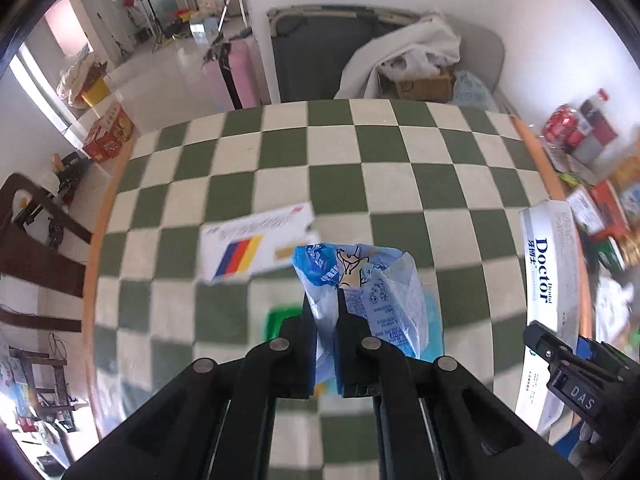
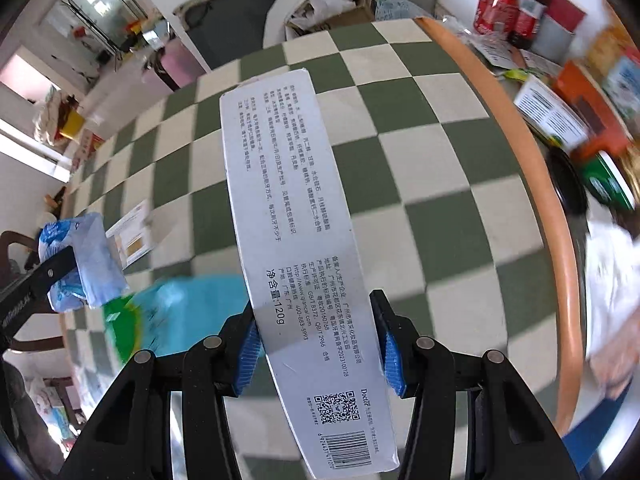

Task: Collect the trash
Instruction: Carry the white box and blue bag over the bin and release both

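Now, your grips:
Left gripper (image 1: 339, 300): your jaws are pinched together on the blue wrapper (image 1: 360, 280), held above the checkered table (image 1: 400, 152).
Right gripper (image 2: 316, 344): clamped across the long toothpaste box (image 2: 288, 200), lifted off the table.
Flat carton (image 1: 252, 240): lying on the table.

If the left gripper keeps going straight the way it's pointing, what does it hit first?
Probably the checkered tabletop, at or beside the white striped carton lying there. The left gripper already pinches a blue wrapper; depth is unclear.
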A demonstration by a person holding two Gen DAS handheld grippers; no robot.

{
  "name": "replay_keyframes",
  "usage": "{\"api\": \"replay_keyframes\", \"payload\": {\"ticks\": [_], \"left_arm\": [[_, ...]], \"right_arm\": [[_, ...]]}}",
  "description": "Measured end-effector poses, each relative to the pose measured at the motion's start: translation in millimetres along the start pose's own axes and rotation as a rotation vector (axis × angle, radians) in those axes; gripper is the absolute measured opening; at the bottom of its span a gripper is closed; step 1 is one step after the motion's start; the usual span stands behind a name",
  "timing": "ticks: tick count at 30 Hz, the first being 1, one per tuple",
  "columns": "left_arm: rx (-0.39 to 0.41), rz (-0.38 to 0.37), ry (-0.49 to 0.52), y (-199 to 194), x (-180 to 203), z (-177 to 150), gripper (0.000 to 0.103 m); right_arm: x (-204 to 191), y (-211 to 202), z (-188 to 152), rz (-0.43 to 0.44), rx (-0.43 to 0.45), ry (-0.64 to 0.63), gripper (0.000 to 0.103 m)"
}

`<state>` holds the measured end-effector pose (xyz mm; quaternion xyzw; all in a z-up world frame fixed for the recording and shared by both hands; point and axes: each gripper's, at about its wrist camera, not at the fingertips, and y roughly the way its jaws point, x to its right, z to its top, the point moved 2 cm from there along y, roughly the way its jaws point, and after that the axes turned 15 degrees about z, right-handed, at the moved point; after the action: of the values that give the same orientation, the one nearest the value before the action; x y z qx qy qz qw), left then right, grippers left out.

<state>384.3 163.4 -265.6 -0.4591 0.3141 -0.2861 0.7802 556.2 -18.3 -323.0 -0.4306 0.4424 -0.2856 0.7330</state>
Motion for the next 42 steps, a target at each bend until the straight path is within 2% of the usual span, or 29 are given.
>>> {"api": "replay_keyframes", "payload": {"ticks": [6,13,16,20,24,27,29,32,36,38,42], "left_arm": [[0.055,-0.045,-0.021,-51.9,-65.4,-85.1,0.004],[0.063,-0.114,-0.017,-90.1,-126.1,-183.8,0.004],[0.031,-0.127,0.000,-93.8,-139.0,-224.8,0.004],[-0.040,-0.119,0.036,-81.3,-141.4,-279.1,0.004],[-0.136,-0.090,0.056,-48.4,-137.8,-331.8,0.004],[-0.230,-0.098,0.039,-9.4,-129.9,-369.2,0.004],[-0.314,-0.107,0.019,25.2,-123.6,-397.6,0.004],[-0.426,-0.121,-0.018,78.1,-112.6,-432.7,0.004],[-0.541,-0.146,-0.069,147.9,-97.5,-469.5,0.004],[-0.590,-0.165,-0.083,186.0,-87.8,-487.9,0.005],[-0.636,-0.162,-0.048,250.4,-66.2,-514.2,0.008]], "right_arm": [[-45.7,-43.7,-90.7,0.045,0.065,0.001,0.053],[-94.3,-93.7,-244.0,0.105,0.108,0.060,0.053],[-111.8,-104.2,-307.3,0.104,0.101,0.052,0.053],[-120.5,-97.9,-376.7,0.112,0.040,0.069,0.053],[-110.7,-76.2,-430.2,0.112,-0.044,0.085,0.053],[-93.9,-45.9,-461.1,0.138,-0.132,0.112,0.053],[-78.5,-16.2,-481.4,0.170,-0.211,0.149,0.053],[-57.7,26.0,-511.4,0.164,-0.293,0.155,0.053],[-21.1,92.7,-550.6,0.173,-0.410,0.214,0.053],[-3.3,127.7,-563.6,0.168,-0.459,0.237,0.053],[31.0,202.6,-582.8,0.153,-0.506,0.282,0.053]]}}
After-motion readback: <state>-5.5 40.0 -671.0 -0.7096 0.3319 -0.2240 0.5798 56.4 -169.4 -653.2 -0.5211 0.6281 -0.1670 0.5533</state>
